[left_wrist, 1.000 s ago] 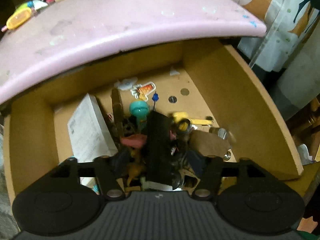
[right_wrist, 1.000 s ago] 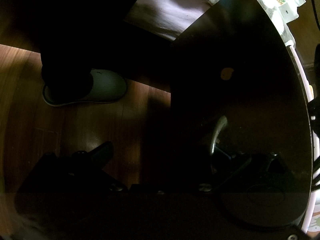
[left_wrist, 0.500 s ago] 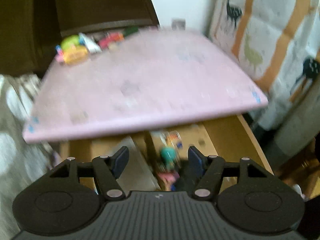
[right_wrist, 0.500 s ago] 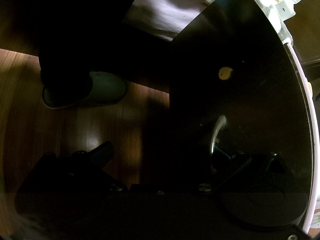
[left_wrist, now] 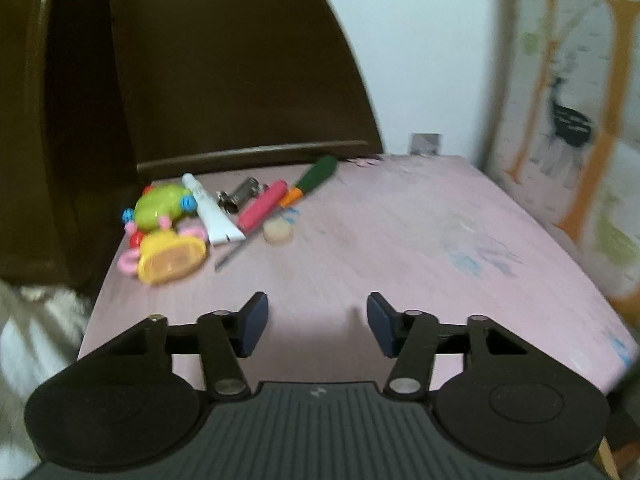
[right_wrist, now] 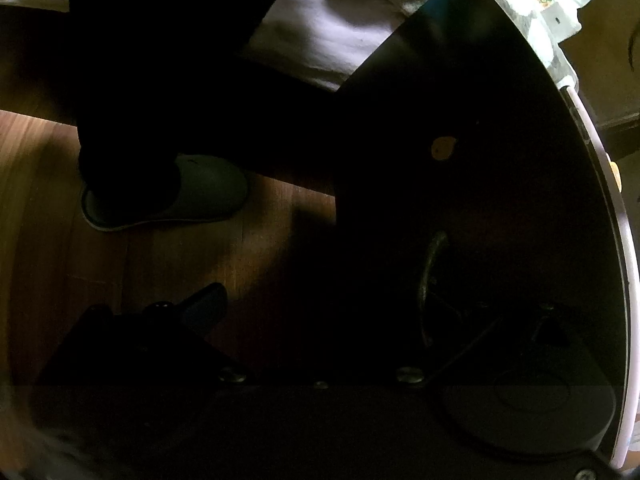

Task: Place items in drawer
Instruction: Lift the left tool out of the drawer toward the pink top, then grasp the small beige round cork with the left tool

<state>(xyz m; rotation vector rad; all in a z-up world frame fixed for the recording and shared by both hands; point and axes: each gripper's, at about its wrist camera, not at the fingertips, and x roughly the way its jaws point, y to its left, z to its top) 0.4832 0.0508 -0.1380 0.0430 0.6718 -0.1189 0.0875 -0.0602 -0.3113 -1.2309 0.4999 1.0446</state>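
Note:
My left gripper [left_wrist: 317, 322] is open and empty, low over the near part of the pink tabletop [left_wrist: 400, 240]. At the table's far left lie a green toy [left_wrist: 160, 206], a yellow toy [left_wrist: 172, 258], a white tube [left_wrist: 212, 214], a metal piece [left_wrist: 242, 192], a pink pen [left_wrist: 262, 204], a green-handled screwdriver [left_wrist: 308, 178] and a round beige piece [left_wrist: 277, 233]. The right wrist view is very dark. My right gripper [right_wrist: 320, 312] is open, its right finger beside the metal handle [right_wrist: 430, 276] on the dark drawer front [right_wrist: 460, 160].
A dark wooden chair back [left_wrist: 224, 60] stands behind the table. A patterned curtain [left_wrist: 568, 120] hangs at the right. In the right wrist view a leg in a grey slipper [right_wrist: 192, 196] stands on the wooden floor [right_wrist: 40, 180].
My left gripper let go of the black item in the drawer, opened, and rose from the drawer to above the tabletop. The right gripper stayed at the drawer handle.

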